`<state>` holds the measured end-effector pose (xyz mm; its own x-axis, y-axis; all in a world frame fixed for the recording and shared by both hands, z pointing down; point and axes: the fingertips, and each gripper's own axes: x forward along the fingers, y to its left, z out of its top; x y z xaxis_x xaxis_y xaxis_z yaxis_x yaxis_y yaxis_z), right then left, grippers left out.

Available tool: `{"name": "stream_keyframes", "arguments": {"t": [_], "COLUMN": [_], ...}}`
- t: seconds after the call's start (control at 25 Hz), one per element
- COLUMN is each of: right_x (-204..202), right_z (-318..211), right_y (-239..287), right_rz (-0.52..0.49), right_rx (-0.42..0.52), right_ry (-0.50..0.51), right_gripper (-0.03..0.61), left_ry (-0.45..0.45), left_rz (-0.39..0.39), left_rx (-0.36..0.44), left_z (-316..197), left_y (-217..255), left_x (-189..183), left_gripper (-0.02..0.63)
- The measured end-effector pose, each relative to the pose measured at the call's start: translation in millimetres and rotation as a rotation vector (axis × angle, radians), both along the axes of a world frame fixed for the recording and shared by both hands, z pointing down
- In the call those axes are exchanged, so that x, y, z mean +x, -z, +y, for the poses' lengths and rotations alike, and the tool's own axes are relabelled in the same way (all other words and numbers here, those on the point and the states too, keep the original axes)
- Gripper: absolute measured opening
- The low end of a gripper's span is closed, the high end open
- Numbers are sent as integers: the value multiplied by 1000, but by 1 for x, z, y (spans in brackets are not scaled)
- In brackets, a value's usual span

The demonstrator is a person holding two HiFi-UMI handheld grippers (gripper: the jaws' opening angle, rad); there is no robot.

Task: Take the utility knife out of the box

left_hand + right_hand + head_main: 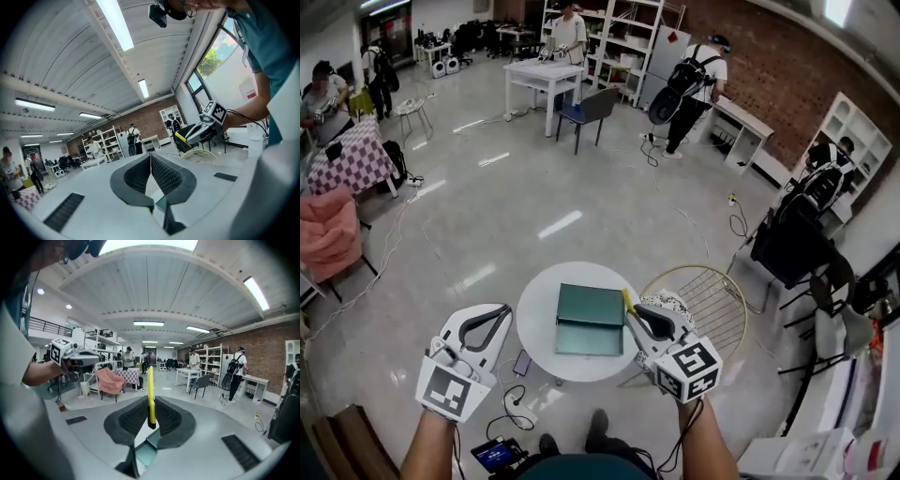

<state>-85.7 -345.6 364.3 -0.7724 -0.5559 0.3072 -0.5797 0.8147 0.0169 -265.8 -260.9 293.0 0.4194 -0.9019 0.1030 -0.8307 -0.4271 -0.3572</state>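
Observation:
A closed dark green box (591, 319) lies on the small round white table (539, 305). My right gripper (637, 317) is at the box's right edge, raised above the table, and is shut on the yellow utility knife (628, 300). In the right gripper view the knife (151, 392) stands upright between the ribbed pads, its tip rising above them. My left gripper (501, 313) hovers off the table's left side, shut with nothing in it; its pads (161, 174) meet in the left gripper view. That view also shows the right gripper (183, 138) with the knife (180, 136).
A gold wire chair (712, 295) stands just right of the table. A small dark phone (522, 363) lies at the table's front-left edge. Cables and a screened device (497, 457) lie on the floor by my feet. People, tables and shelves stand far off.

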Motion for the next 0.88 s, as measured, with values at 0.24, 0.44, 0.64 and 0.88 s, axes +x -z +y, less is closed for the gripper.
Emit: {"name": "stream_keyframes", "arguments": {"t": [0.24,0.44,0.64,0.88], "right_x": [17,12,23,58], "right_z": [24,37,54,71], "right_y": [57,88,99,113], "right_rz": [-199,-310,-388,-408], "right_rx": [17,29,39,45], "right_ry": [-8,-18,-31,-27], "right_gripper": [67,67,67,67], "left_ry": [-35,-75,-69,-88], "left_rz": [68,119,133,150], "left_rx": [-8,-8,-7,7], "left_z": [4,2,9,22], "left_y": [16,29,37,49], "left_x": [11,0,0,34], "left_gripper": [21,21,21,21]}}
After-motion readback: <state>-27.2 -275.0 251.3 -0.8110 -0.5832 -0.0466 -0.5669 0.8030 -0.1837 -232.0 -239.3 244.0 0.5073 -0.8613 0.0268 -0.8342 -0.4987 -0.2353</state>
